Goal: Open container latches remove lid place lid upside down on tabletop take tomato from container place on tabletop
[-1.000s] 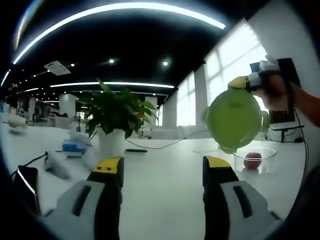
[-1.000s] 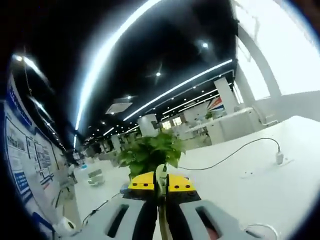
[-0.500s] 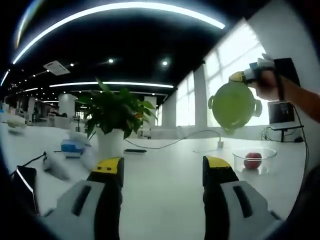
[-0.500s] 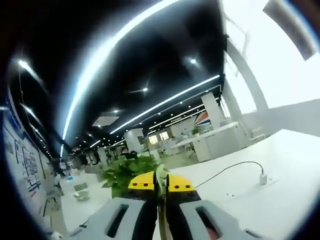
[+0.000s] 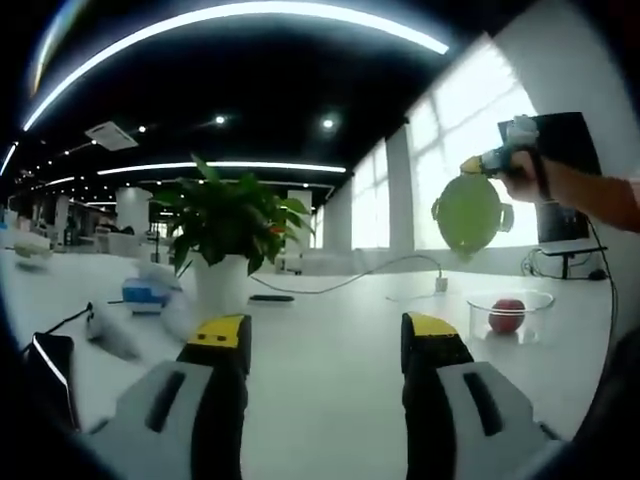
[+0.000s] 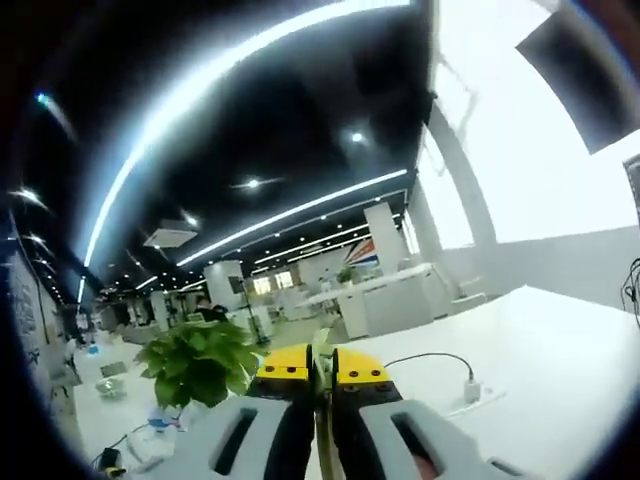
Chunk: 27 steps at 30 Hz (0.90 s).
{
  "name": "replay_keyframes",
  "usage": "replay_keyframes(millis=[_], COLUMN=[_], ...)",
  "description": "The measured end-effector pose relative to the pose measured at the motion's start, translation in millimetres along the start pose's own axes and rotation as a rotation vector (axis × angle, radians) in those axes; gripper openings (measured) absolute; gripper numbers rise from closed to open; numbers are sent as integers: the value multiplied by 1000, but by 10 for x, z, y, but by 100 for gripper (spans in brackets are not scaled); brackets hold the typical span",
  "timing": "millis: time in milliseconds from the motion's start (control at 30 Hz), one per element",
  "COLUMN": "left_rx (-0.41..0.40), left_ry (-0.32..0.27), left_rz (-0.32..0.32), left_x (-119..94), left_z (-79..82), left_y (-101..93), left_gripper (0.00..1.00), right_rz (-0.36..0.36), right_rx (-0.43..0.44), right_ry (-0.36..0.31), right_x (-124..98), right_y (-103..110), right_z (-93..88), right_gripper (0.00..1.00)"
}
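In the left gripper view a round green lid (image 5: 468,213) hangs in the air at the right, held by its edge in the right gripper (image 5: 478,166), which a person's hand grips. Below it a clear container (image 5: 509,314) stands on the white tabletop (image 5: 320,340) with a red tomato (image 5: 508,315) inside. My left gripper (image 5: 322,335) is open low over the table, nothing between its yellow-tipped jaws. In the right gripper view my right gripper (image 6: 321,368) is shut on the lid's thin green edge (image 6: 322,352).
A potted green plant (image 5: 230,240) stands on the table ahead of the left gripper. A blue and white object (image 5: 147,293), a black cable (image 5: 330,288) with a white plug (image 5: 440,287) and a dark device (image 5: 50,365) lie around. A monitor (image 5: 565,160) stands far right.
The right gripper has carried the green lid up and away from the container, so it looks smaller and farther. The right gripper view has swung, with the plant now low left. The left gripper stays still.
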<state>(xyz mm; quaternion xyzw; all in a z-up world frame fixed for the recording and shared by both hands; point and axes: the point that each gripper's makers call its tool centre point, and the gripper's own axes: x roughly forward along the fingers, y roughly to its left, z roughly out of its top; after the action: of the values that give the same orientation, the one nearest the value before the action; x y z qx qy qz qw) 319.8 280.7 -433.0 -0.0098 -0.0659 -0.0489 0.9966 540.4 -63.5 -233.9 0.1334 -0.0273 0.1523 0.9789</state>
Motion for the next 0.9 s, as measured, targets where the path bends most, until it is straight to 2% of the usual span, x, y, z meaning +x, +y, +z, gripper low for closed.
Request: replay_keyframes(millis=[233, 300, 333, 467, 567, 767, 900], left_rx=[-5, 0, 1, 4, 5, 9, 16], left_ry=[-10, -6, -6, -5, -6, -3, 4], left_rz=[-5, -3, -3, 1, 5, 10, 7], left_x=[-9, -14, -18, -37, -44, -55, -29], left_z=[31, 31, 32, 48, 57, 52, 43], left_y=[-12, -7, -6, -14, 12, 41, 45], left_gripper=[59, 59, 59, 59, 59, 59, 59], right_rz=[-92, -114, -113, -153, -171, -209, -221], right_rx=[-99, -164, -155, -225, -232, -339, -354], right_ry=[30, 17, 24, 43, 72, 111, 145], right_x=[191, 229, 254, 386, 455, 560, 633], right_y=[-335, -390, -388, -513, -584, -706, -769], right_z=[-210, -242, -290, -444, -589, -846, -1023], right_gripper=[1, 1, 1, 1, 1, 1, 1])
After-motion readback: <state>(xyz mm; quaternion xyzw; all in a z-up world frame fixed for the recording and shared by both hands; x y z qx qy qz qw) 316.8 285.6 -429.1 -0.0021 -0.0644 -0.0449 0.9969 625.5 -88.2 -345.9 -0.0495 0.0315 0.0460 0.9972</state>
